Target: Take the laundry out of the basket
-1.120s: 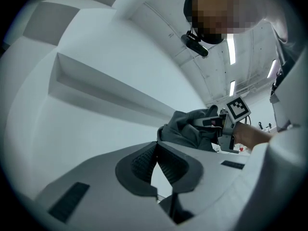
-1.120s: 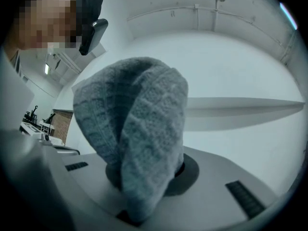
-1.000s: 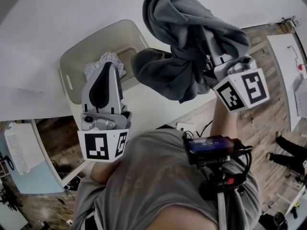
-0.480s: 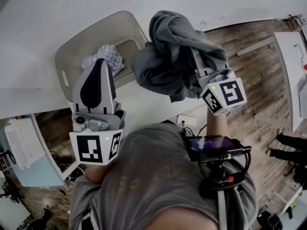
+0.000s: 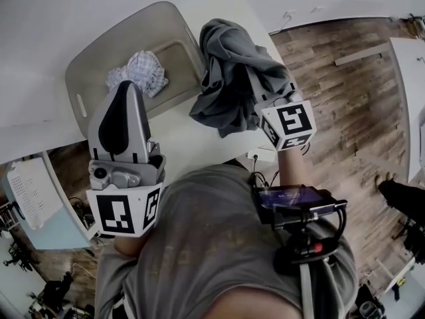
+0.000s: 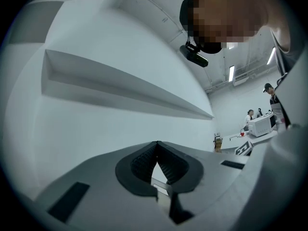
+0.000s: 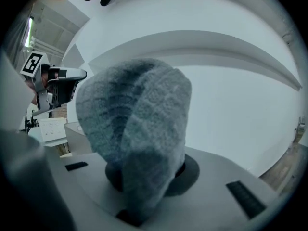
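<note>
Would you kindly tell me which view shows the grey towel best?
The head view: the whole grey towel hangs from the right gripper. The right gripper view shows only the bunch clamped in its jaws, close up; the left gripper view shows none of it.

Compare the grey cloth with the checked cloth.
The grey cloth is plain and dark; the checked cloth is pale and patterned. The grey cloth is clamped by the right gripper, outside the basket; the checked cloth lies in it. The grey cloth looks bigger than the checked cloth. Both are crumpled.
</note>
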